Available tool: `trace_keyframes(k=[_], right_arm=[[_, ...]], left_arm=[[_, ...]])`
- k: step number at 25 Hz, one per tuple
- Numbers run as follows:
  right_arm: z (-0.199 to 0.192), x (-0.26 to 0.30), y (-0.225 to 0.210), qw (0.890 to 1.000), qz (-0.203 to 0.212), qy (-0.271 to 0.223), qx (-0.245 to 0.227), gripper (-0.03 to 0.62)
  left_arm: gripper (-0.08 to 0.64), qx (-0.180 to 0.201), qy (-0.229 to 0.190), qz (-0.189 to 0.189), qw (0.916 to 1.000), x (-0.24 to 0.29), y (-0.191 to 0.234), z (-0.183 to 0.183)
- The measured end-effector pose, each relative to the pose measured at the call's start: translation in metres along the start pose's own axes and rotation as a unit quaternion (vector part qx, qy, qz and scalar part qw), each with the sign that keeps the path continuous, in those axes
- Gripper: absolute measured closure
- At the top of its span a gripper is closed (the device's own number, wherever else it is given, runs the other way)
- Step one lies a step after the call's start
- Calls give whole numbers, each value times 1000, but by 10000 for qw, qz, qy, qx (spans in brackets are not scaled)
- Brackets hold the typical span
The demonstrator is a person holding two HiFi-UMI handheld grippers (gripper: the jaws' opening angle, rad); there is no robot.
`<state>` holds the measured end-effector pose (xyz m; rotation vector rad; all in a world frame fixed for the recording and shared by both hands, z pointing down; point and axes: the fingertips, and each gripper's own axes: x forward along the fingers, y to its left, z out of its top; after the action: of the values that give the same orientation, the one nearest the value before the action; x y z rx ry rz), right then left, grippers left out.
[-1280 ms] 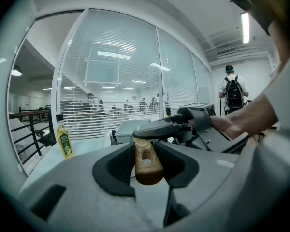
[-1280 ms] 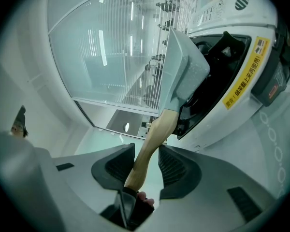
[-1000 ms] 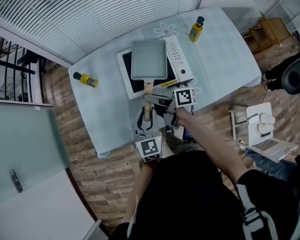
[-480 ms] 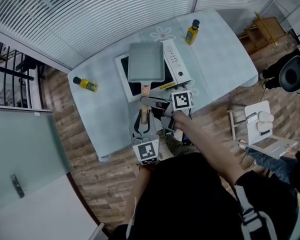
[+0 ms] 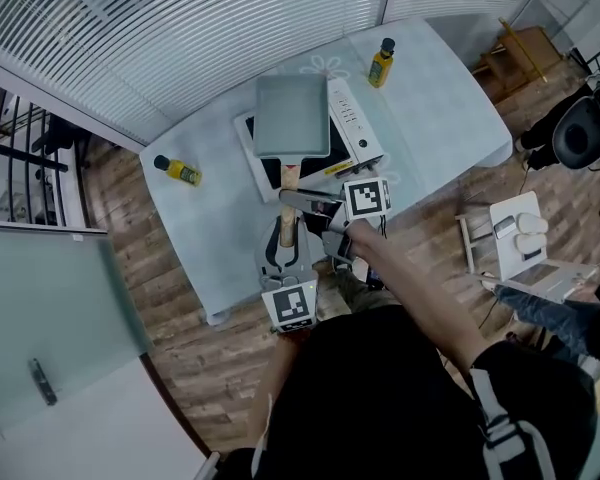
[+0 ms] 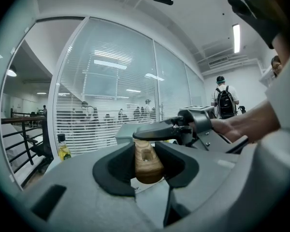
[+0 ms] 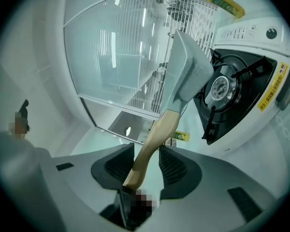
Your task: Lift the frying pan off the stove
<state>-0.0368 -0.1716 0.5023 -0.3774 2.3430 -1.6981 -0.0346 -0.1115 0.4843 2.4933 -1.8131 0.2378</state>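
A: L side first. What's the left gripper [image 6: 145, 151] doing?
B: Jaws abt halfway in, pads clamped on the butt end of the handle [image 6: 147, 168], one pad on each side of the wood. It points along the handle from the near edge of the tabletop [image 5: 440, 118].
A: And the right gripper [image 7: 146, 149]?
B: Much the same. Jaws partway in, pads on that same handle but further up twd the pan. It crosses the handle from the R, just past the left one's tips.
A: Where's the frying pan [image 5: 292, 116]?
B: Held over the stove [image 5: 352, 118], not resting on it. The right gripper view shows open space betw. the pan's base and the burner [image 7: 221, 88].
A: Materials, L to R?
B: Far L is a small yellow bottle [image 5: 180, 171] w/ a dark cap, upright. The tabletop has a pale blue cloth w/ a white flower print at the far edge. The handle is light wood, smooth and rounded, w/ a slot near its end. The pan is square, shallow, matte grey, w/ rounded corners. The stove is a white, boxy portable unit w/ a black recess, a round metal burner, a yellow sticker on its front edge and a control strip on its R side. Far R is a second yellow bottle [image 5: 381, 63], well apart from the stove.
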Motion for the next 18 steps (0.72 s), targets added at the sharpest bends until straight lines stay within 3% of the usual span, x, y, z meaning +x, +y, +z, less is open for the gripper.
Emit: trace_keyframes(k=[4, 8, 12, 18], right_arm=[[-3, 5, 17, 9999, -29, -103, -15, 445], [-3, 14, 36, 9992, 42, -117, -368, 443], [-9, 18, 47, 9996, -115, -229, -79, 443], [-10, 30, 68, 9991, -99, -407, -45, 442]], left_arm=[[425, -50, -86, -78, 9999, -11, 7, 15], [425, 44, -228, -201, 9995, -21, 16, 27], [425, 70, -320, -314, 9990, -30, 23, 39], [425, 42, -417, -475, 9980, -41, 38, 57]])
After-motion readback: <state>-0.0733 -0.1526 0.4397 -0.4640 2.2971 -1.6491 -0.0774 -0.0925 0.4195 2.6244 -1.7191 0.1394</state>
